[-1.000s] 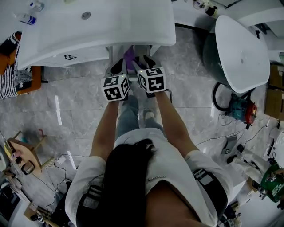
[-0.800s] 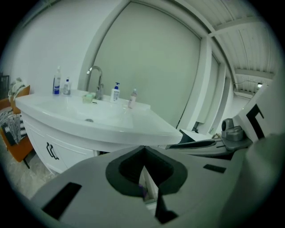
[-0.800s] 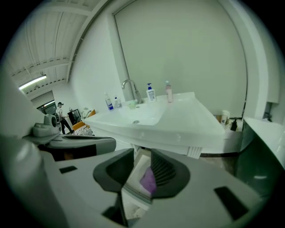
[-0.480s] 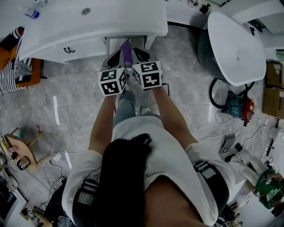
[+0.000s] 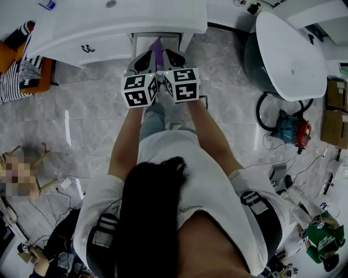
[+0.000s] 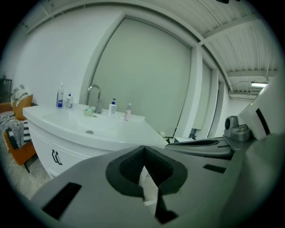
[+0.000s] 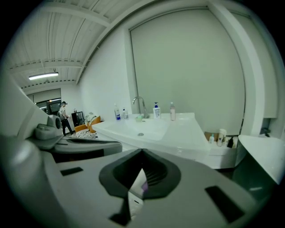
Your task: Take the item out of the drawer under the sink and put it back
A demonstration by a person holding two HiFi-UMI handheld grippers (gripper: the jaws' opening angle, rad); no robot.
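Grey marble floor (image 5: 87, 136). Orange chair (image 5: 42, 76) at left, striped cushion (image 5: 16, 81) on it. White oval tub (image 5: 291, 51) at right; teal machine (image 5: 292, 133) with black hose (image 5: 265, 114) just beside it. Cardboard boxes (image 5: 336, 111) at far right edge.

Left claw (image 5: 142, 61) beside right claw (image 5: 173, 57), item (image 5: 157, 50) between them, before drawer (image 5: 140, 39) under sink (image 5: 136, 15)

The right gripper (image 7: 141, 156), jaws just closed, pinches a white-purple item (image 7: 137, 192).

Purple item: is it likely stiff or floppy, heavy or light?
Likely thin and light: the purple item shows as a slim strip in the right hand-held gripper, whose jaws have just closed on it. Possibly floppy, needing the left hand-held gripper too.
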